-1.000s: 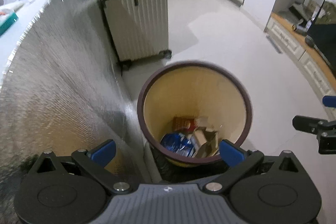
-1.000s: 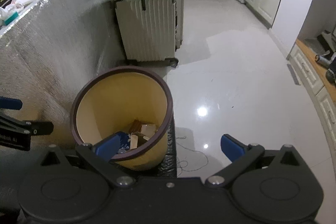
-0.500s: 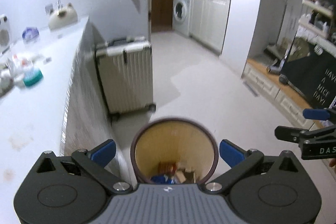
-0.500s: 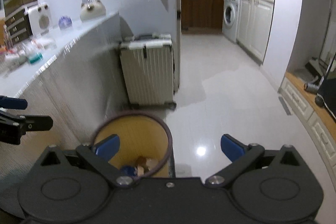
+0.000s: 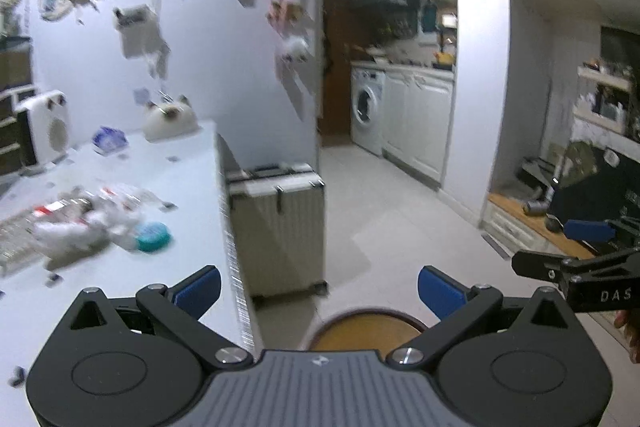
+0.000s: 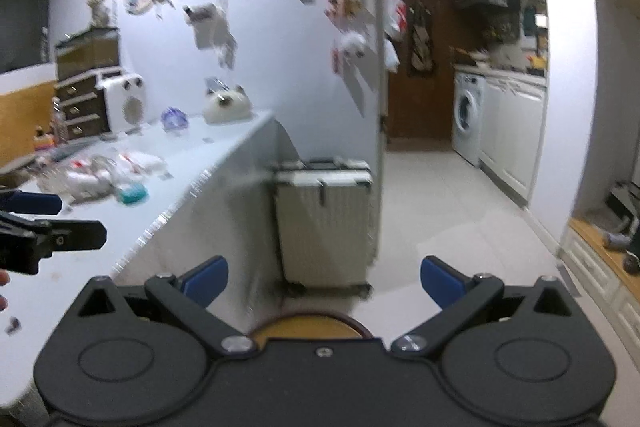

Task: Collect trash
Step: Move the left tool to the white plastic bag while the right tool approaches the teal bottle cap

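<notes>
Fingers of your left gripper (image 5: pixel 318 285) and right gripper (image 6: pixel 324 279) spread wide, empty, ready for trash (image 5: pixel 92 223) on the desk (image 5: pixel 132 267) left.

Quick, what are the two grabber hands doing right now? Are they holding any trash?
Left gripper: open, holding nothing.
Right gripper: open, holding nothing.

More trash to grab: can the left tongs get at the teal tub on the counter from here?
Probably yes: the left tongs are open and empty, and the teal tub lies uncovered ahead-left on the counter.
</notes>
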### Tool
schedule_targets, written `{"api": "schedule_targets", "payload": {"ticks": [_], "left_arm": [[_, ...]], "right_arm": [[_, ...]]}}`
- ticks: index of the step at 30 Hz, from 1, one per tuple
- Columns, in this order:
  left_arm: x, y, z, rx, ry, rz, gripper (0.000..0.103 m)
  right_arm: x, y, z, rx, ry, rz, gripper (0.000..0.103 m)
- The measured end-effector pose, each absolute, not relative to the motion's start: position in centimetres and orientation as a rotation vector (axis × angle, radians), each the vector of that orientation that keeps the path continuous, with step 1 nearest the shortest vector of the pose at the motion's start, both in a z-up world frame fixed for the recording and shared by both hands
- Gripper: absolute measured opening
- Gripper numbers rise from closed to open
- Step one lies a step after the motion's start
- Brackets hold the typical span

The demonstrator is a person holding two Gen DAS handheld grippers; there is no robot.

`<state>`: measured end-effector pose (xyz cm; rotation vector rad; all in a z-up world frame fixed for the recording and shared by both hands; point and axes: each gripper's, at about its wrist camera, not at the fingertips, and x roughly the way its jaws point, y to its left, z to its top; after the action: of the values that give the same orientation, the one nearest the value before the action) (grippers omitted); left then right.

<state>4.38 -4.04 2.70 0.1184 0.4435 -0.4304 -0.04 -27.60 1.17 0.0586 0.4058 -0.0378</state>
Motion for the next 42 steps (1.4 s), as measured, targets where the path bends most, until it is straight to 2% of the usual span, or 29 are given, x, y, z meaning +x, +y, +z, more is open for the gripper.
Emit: {"api": "schedule_targets", "payload": {"ticks": [10, 17, 23, 27, 34, 42], "left_arm": [[6.6, 3.9, 5.9, 0.091, 0.346, -0.332, 0.103], [10.8, 10.7, 7.1, 0.071, 0.322, -0.248, 0.103], [16.0, 16.7, 7.7, -0.051, 0.324, -0.180, 0.103], [20.4, 19.9, 6.0, -0.190, 0.353, -0.167, 0.103], [28.6, 24.1, -0.8, -0.509, 0.487, -0.174, 0.103], [31.4, 26.4, -5.0, -0.725, 0.470, -0.269, 0.103]], "right_arm": [[3.6, -21.2, 2.7, 0.037, 0.359, 0.068, 0.103], [6.1, -17.4, 2.5, 0.021, 0.378, 0.126, 0.103], [7.5, -14.4, 2.9, -0.001, 0.375, 0.180, 0.103], [8.7, -13.2, 3.0, -0.002, 0.386, 0.228, 0.103], [10.0, -12.6, 2.1, 0.015, 0.418, 0.275, 0.103], [11.9, -13.4, 1.6, 0.082, 0.433, 0.319, 0.103]]}}
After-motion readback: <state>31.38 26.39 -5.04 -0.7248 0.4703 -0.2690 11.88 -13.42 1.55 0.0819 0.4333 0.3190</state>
